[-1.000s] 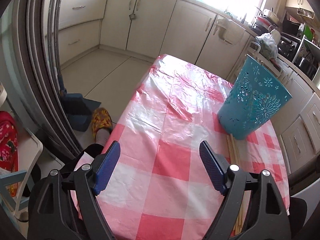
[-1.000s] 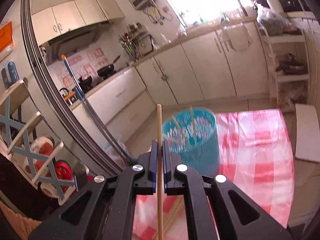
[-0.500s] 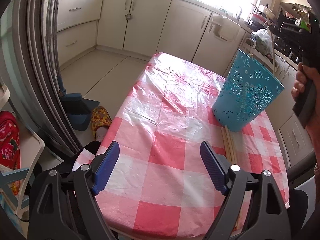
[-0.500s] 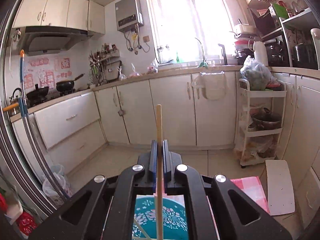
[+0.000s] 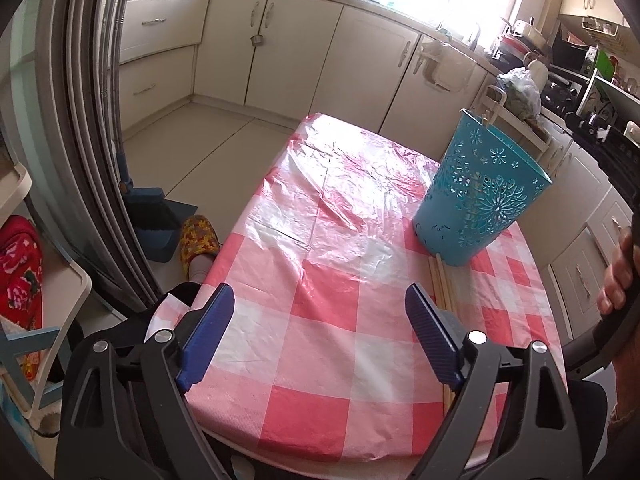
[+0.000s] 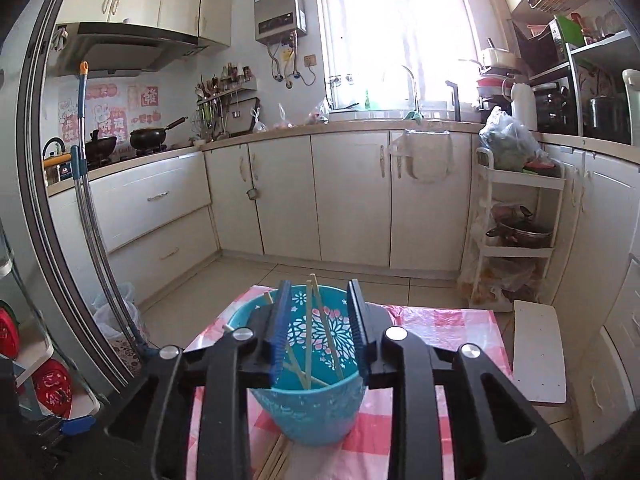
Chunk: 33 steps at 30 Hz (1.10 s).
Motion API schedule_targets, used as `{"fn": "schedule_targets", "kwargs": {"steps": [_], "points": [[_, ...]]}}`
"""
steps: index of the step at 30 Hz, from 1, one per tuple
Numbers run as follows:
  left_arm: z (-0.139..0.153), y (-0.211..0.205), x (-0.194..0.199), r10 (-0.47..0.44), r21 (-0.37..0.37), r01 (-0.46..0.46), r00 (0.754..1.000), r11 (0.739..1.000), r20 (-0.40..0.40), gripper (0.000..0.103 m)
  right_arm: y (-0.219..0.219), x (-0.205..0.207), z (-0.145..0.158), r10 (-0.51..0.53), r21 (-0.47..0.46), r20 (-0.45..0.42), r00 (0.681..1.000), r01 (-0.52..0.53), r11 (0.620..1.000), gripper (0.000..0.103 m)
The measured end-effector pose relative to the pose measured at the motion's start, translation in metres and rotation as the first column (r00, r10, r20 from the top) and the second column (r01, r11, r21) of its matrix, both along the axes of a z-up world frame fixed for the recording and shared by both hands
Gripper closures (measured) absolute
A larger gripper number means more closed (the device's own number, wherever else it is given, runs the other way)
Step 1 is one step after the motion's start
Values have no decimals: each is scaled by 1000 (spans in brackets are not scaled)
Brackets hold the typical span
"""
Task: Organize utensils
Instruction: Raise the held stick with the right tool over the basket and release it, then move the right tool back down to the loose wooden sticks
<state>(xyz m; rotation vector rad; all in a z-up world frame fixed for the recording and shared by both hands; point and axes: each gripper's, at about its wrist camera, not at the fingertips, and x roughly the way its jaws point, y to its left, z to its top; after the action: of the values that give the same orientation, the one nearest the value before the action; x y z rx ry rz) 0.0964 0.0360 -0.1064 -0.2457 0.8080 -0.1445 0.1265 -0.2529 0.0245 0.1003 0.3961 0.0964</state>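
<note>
Right tool (image 6: 318, 328) gapes empty above the blue basket (image 6: 310, 412) of leaning chopsticks (image 6: 308, 344); left tool (image 5: 318, 344) hangs wide open; beside the basket, apparently light, stiff, slippery loose chopsticks (image 5: 440, 284) invite a mid-shaft pinch.

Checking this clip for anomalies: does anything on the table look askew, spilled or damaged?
Nothing looks spilled or damaged. The blue basket stands upright on the checked tablecloth, with chopsticks leaning loosely inside it. A few loose chopsticks lie on the cloth beside the basket's base, not yet sorted. Both grippers are open and empty.
</note>
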Motion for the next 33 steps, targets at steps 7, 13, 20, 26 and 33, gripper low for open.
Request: {"fn": "schedule_targets", "kwargs": {"steps": [7,13,20,26,33], "points": [[-1,-2,-10,-9,-12,8,1000,1000,-10,17,6,-50,-29,-9,23,-113,994,12,1000,68],[0,-5,-16,-25,-15,24,1000,1000,-11,15,39,-54,-107,58,25,-385,921,-53,998,68],[-7,3,-22,-22,-13,21,999,1000,-36,14,58,-33,-149,65,56,-497,865,-43,998,75],[-16,13,-23,-1,-23,0,998,1000,-63,14,61,-17,-156,32,42,-505,863,-13,999,77],[-18,14,-22,1,-23,-3,998,1000,-69,14,64,-17,-164,28,16,-527,849,-23,1000,84]]}}
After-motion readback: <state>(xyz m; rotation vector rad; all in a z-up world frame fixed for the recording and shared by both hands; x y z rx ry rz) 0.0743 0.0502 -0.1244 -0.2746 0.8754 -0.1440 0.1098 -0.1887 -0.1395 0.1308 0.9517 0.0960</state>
